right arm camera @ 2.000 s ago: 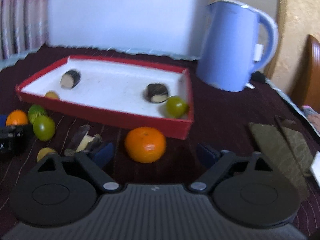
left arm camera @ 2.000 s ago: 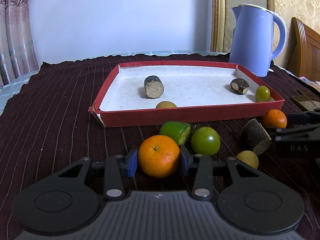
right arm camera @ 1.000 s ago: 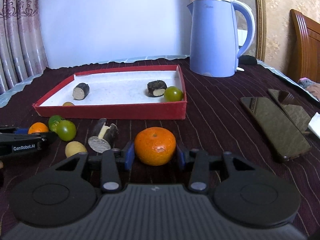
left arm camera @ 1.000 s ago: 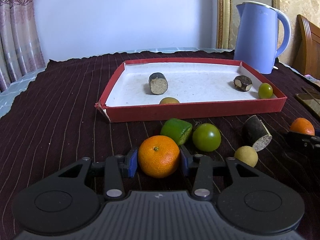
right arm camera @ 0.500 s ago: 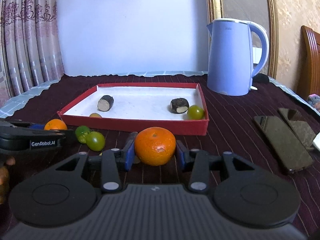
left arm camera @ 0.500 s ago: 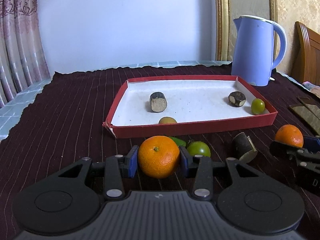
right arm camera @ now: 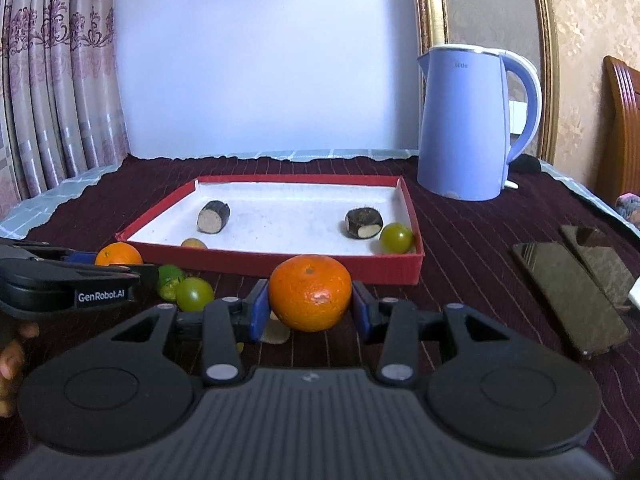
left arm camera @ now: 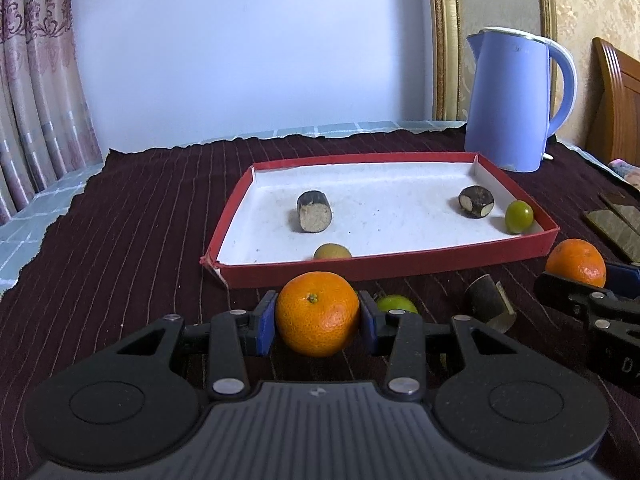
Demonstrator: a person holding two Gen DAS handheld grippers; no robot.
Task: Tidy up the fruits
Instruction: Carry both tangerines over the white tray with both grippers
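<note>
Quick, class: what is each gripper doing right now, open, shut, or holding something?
Left gripper: shut on an orange.
Right gripper: shut on a second orange.

surface: dark striped cloth | on it: red tray, kettle, phones

A dark maroon tablecloth with thin pale stripes covers the table. On it, at twelve o'clock, sits a shallow cardboard tray — red outside, white inside. At one o'clock stands a periwinkle-blue plastic kettle with a white rim. The round tangerine in the right wrist view is bright orange — the flat pads beside it are blue. At ten o'clock hangs a dusty-pink curtain with a scrolled floral band.
</note>
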